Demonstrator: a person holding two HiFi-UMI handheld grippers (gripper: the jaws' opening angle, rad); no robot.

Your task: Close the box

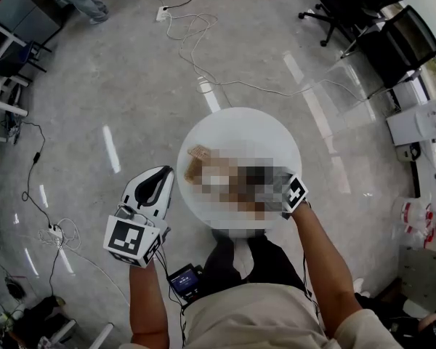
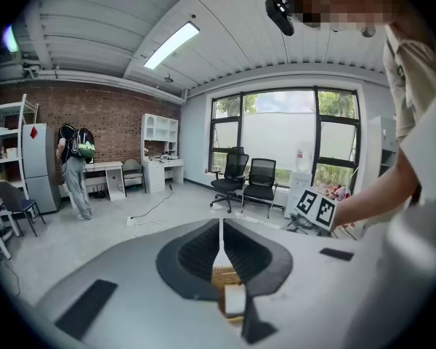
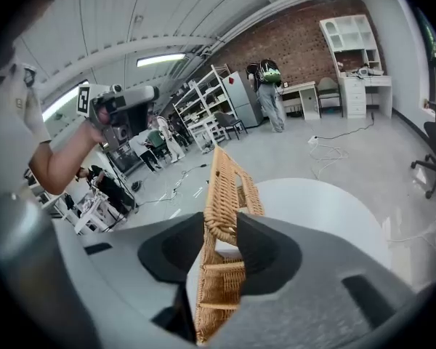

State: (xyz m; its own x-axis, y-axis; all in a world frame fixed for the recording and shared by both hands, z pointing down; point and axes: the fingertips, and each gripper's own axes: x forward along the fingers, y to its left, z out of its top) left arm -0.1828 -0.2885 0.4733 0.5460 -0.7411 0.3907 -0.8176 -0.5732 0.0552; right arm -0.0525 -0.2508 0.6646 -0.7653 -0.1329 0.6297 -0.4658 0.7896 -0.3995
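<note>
The wicker box (image 1: 197, 163) sits on the round white tabletop (image 1: 240, 126), left of its middle. Much of the box is lost under a mosaic patch in the head view, so only its left end shows there. The right gripper (image 3: 221, 220) reaches in over the near right rim of the tabletop, its marker cube (image 1: 296, 193) just clear of the patch. In the right gripper view the box's woven lid (image 3: 229, 184) stands on edge, tilted a little, and runs away from the camera straight between the jaws. The jaws are released. They stand apart on either side of the weave, and a sliver of white tabletop shows between the wicker and the right-hand jaw, so they flank the lid without clamping it. More wickerwork shows lower down, near the camera, between the jaw roots. The left gripper (image 1: 162, 174) is held well apart from the box, off the tabletop's near left side and over the grey floor (image 1: 116, 86), pointing across the room. Its jaws are clenched, with the tips meeting along a thin line. Far off by the brick wall a person (image 2: 74, 173) with a backpack stands at a desk. Two black office chairs (image 2: 247, 180) sit before the big window, and a white cable (image 1: 196, 57) trails over the floor beyond the tabletop.
</note>
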